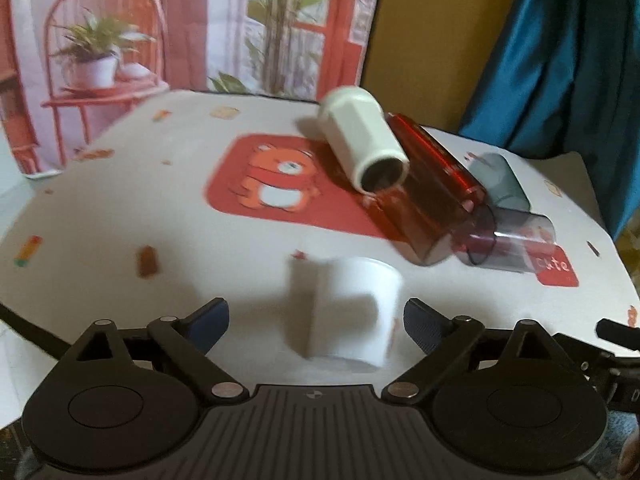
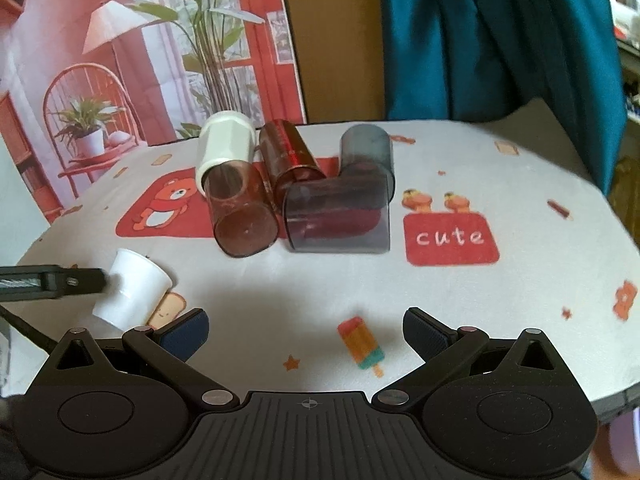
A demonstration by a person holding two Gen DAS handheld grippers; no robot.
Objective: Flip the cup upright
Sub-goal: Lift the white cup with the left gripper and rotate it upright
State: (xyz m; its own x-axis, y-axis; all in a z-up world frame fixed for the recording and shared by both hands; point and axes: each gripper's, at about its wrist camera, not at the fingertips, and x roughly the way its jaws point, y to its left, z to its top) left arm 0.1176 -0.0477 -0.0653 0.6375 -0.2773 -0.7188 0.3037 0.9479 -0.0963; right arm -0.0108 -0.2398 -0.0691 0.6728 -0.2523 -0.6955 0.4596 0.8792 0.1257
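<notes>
A small white cup (image 1: pixel 352 312) stands between the open fingers of my left gripper (image 1: pixel 316 320), blurred by motion, with clear gaps on both sides. In the right wrist view the same cup (image 2: pixel 132 292) is at the left, tilted, with the left gripper's finger (image 2: pixel 52 282) beside it. My right gripper (image 2: pixel 306 332) is open and empty over the tablecloth (image 2: pixel 460 300), to the right of the cup.
A pile of lying cups sits mid-table: a white one (image 2: pixel 226 144), brown ones (image 2: pixel 244 216), a dark grey one (image 2: pixel 340 216). They also show in the left wrist view (image 1: pixel 424 192). A teal curtain (image 2: pixel 500 36) hangs behind. The table edge is at the right.
</notes>
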